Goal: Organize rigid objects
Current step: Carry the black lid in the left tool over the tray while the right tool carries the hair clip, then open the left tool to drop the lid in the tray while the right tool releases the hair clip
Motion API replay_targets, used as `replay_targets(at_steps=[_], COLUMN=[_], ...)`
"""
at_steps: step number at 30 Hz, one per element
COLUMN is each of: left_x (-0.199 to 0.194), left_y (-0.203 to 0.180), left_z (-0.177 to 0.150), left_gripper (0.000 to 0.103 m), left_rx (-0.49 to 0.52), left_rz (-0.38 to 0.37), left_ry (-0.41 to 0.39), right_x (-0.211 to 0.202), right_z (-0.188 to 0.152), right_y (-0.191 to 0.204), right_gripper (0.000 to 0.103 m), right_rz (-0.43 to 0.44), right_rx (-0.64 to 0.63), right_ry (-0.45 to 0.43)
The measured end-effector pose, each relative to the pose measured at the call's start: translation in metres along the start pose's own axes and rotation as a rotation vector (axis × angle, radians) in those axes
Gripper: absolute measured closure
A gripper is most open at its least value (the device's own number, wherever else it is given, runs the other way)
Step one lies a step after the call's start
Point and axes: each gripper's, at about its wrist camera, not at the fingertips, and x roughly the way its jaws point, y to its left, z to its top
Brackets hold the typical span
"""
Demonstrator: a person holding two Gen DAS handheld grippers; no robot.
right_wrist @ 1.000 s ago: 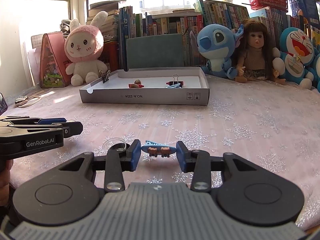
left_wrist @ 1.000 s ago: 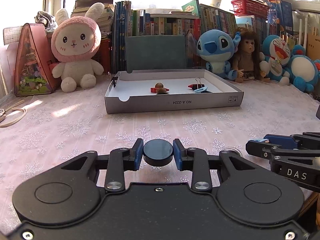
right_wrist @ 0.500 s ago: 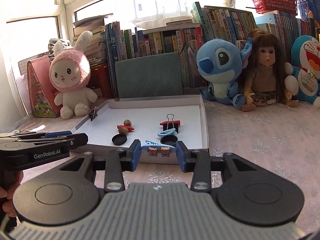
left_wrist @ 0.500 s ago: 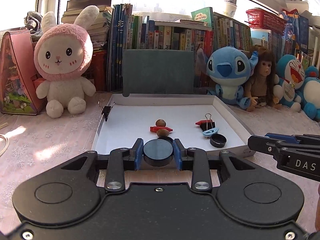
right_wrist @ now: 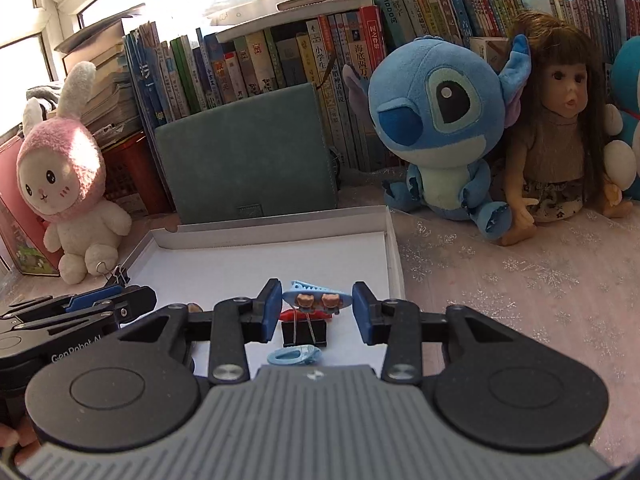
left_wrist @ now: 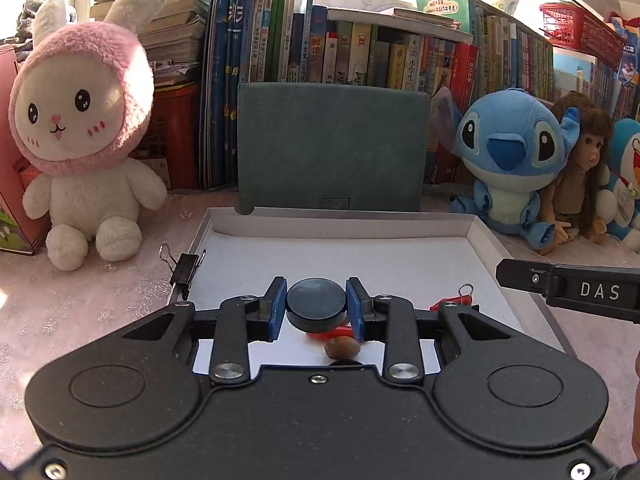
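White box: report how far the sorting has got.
Done: the white box already holds a nut, a red clip, a black binder clip and a light blue clip.

In hand: the left tool grips a black round cap, and the right tool grips a blue hair clip, both over the box.

Left: releasing both. No other loose items are in view.

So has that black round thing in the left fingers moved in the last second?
Yes. The black disc, gripped by the left gripper, has travelled forward from the tablecloth to above the white tray.
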Motion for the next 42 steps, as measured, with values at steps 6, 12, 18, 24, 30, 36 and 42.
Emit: replay_targets(at_steps=[6,12,18,24,30,36,42], left_x=[0.039,0.061,0.073,0.078,0.078,0.073,0.049], left_y=[0.006,0.006,0.004,0.002,0.0,0.001,0.002], left_z=[0.01,0.015,0.011,0.007,0.006,0.006,0.004], left_gripper=[0.073,0.073,0.073,0.073,0.073,0.053,0.04], left_rx=[-0.049,-0.047,-0.027,-0.01,0.002,-0.007,-0.001], left_rz=[0.04,0.054,0.062,0.072,0.073,0.076,0.053], left_ry=[0.062,0.112,0.129,0.128,0.131,0.13,0.094], right_x=[0.029,0.051,0.066,0.074,0.078,0.073,0.051], right_z=[0.014,0.018,0.014,0.008,0.004,0.002,-0.002], right_y=[0.001,0.006,0.009,0.008,0.008,0.007,0.003], right_gripper=[0.059,0.059,0.059,0.058,0.054,0.044,0.036], right_rz=[-0.03,-0.051,-0.058,-0.06,-0.052,-0.048,-0.011], right_rx=[0.015,-0.009,-0.023,-0.025,-0.024,-0.022,-0.016], right_ry=[0.043,0.068,0.093,0.117,0.127,0.109,0.058])
